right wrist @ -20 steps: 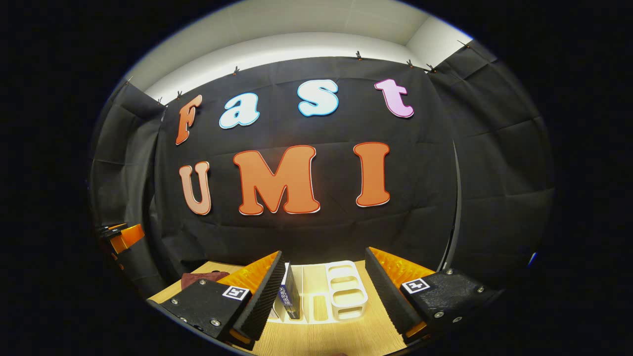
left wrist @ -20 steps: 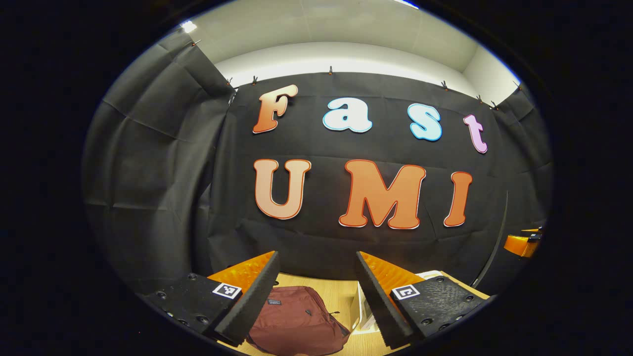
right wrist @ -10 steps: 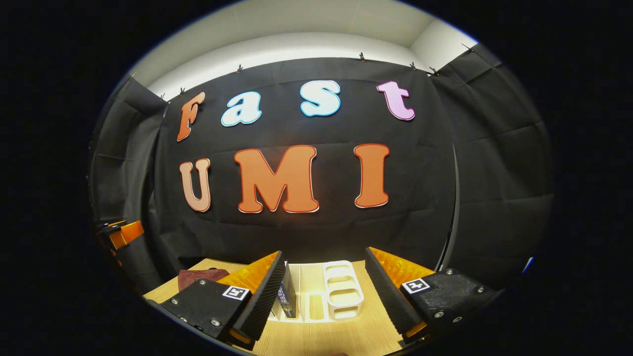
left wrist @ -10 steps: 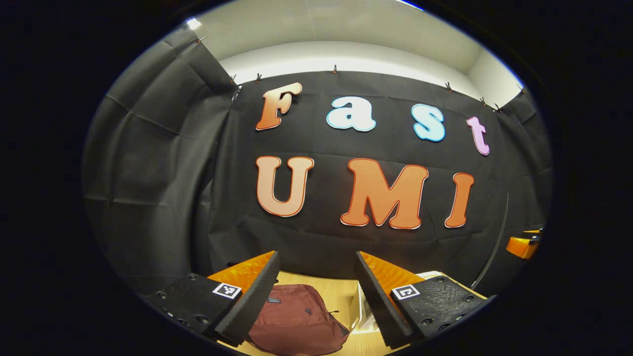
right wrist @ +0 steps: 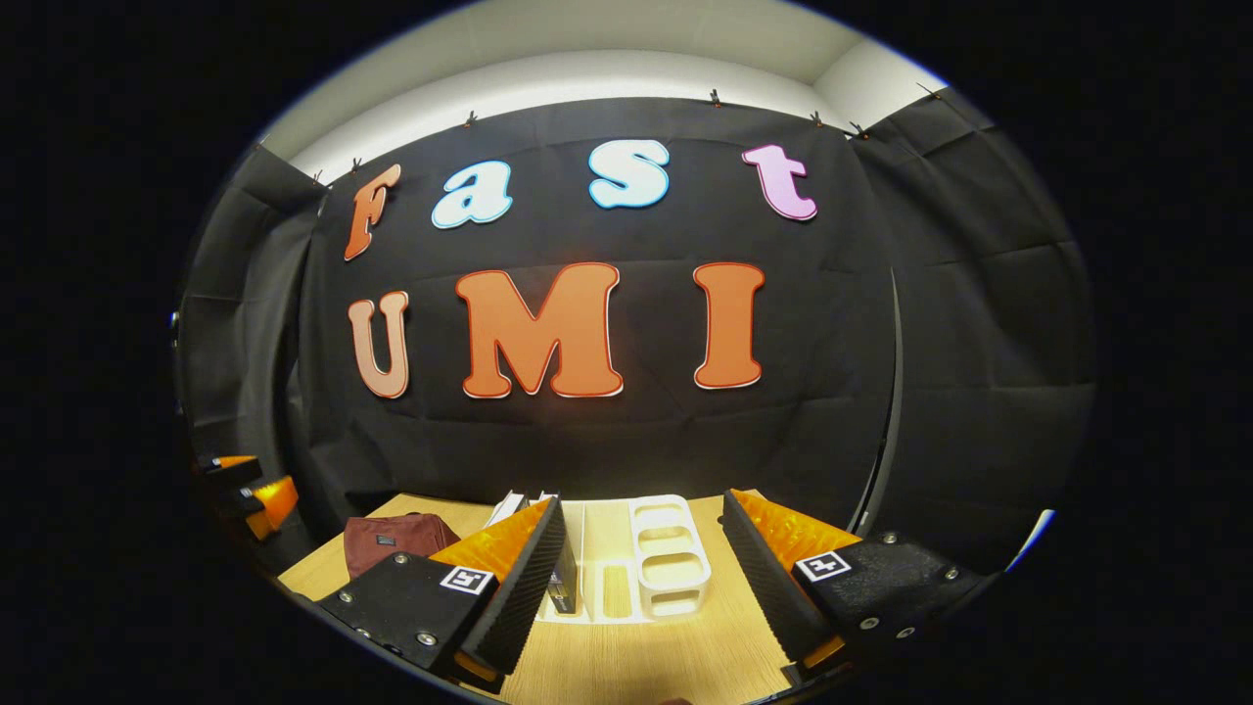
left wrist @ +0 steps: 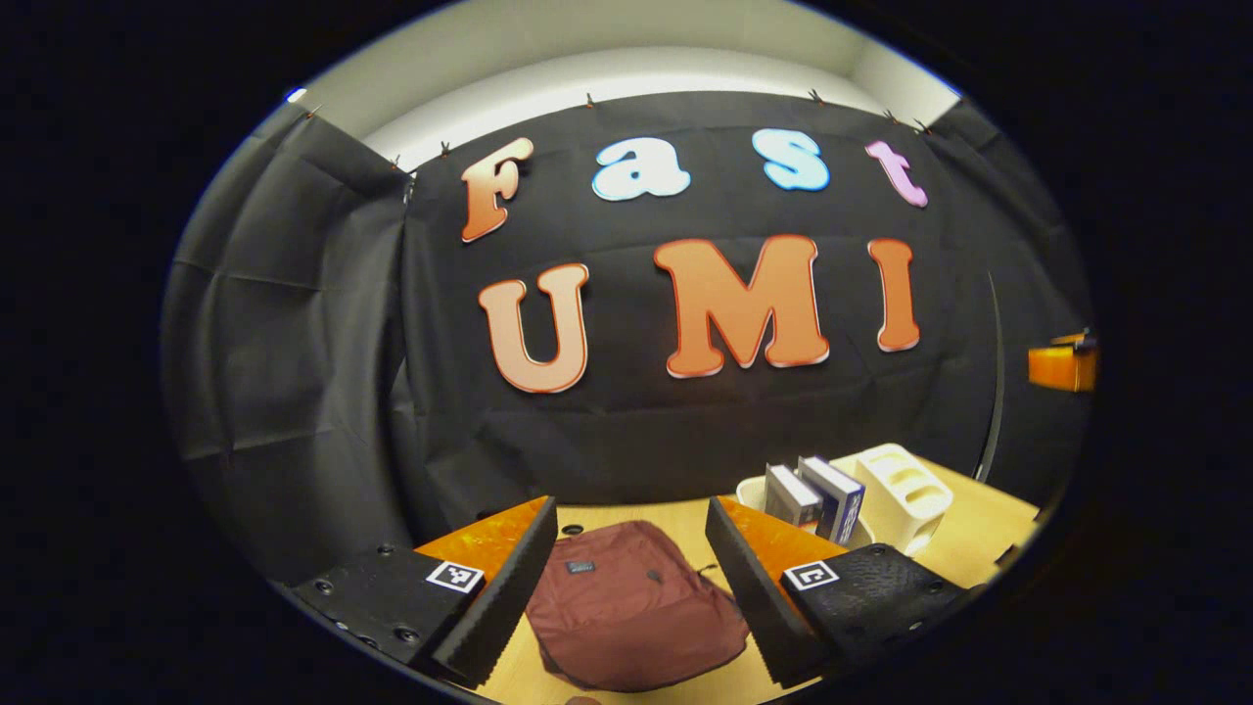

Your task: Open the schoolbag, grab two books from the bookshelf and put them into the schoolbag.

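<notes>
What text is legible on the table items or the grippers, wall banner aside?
Nothing can be quoted as it reads.
schoolbag: small patch near the top, too small to read.
books in the bookshelf: cover print blurred, unreadable.
left gripper and right gripper: square coded markers on the finger mounts, no words.

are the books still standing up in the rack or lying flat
Upright. In the left gripper view two books stand on end side by side in the white rack, none in the schoolbag.

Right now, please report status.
Left claw open above schoolbag. Right claw open, facing bookshelf. Books in bookshelf, bag shut.
</notes>
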A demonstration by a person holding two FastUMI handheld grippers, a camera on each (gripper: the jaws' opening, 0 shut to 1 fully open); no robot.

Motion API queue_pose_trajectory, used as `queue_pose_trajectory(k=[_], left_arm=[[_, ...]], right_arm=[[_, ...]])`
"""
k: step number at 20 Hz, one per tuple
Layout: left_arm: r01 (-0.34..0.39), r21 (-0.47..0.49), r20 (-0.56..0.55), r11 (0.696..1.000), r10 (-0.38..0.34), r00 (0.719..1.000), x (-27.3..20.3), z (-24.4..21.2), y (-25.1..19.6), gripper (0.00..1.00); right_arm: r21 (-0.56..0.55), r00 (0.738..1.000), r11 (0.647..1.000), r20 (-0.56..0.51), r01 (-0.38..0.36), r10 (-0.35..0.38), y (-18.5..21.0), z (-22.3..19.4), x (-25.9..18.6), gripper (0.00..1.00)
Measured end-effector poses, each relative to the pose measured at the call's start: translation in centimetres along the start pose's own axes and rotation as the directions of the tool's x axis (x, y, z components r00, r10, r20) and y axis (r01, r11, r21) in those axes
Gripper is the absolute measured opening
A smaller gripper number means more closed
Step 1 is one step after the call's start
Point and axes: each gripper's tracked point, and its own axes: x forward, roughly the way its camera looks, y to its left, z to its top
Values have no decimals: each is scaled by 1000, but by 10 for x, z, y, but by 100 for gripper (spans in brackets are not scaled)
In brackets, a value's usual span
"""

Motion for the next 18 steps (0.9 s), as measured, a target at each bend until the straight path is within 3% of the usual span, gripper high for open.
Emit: queue_pose_trajectory(k=[4,8,9,10,11,16,18], left_arm=[[66,147,-139,987,-45,989,-4,-77,-23,95],[180,247,-298,952,-103,949,-13,-155,-53,96],[210,273,-337,939,-111,935,-14,-174,-62,96],[240,303,-384,922,-112,917,-14,-196,-70,89],[267,330,-420,905,-113,900,-14,-216,-77,97],[374,393,-527,840,-127,840,12,-288,-103,98],[383,422,-544,822,-108,832,16,-307,-102,98]], right_arm=[[-25,999,999,-34,26,-26,-9,-12,2,96],[-13,997,1000,-79,26,-27,-11,-23,5,96],[-14,996,999,-87,34,-35,-14,-25,6,96],[-19,995,999,-93,42,-44,-16,-26,7,96],[-26,994,998,-97,51,-54,-19,-26,7,96],[-57,986,993,-121,107,-114,-39,-30,1,96],[-67,981,989,-130,134,-142,-47,-31,-1,96]])
